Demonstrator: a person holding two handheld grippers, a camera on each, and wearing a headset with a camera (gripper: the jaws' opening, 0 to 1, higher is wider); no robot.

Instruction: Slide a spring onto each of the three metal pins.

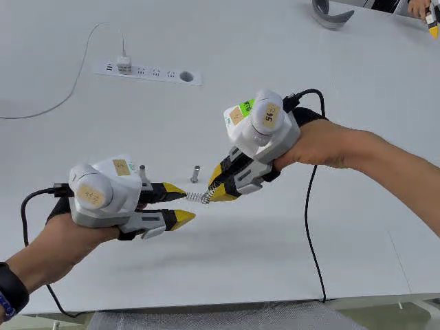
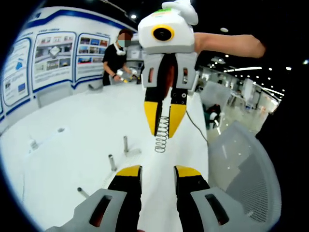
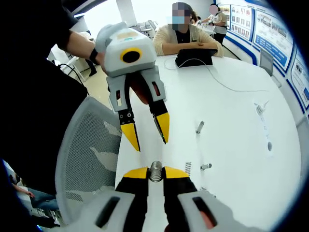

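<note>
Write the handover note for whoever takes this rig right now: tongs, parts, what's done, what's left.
The left tongs are open and empty, and they point at the right tongs.
The right tongs are shut on a spring, held off the table with its free end toward the left tongs.
The three pins stand upright on the table beyond the tongs, and all look bare.
A loose spring is on the table by the pins.
Done: no spring is on a pin yet.
Left: all three pins, probably starting with the held spring.
</note>
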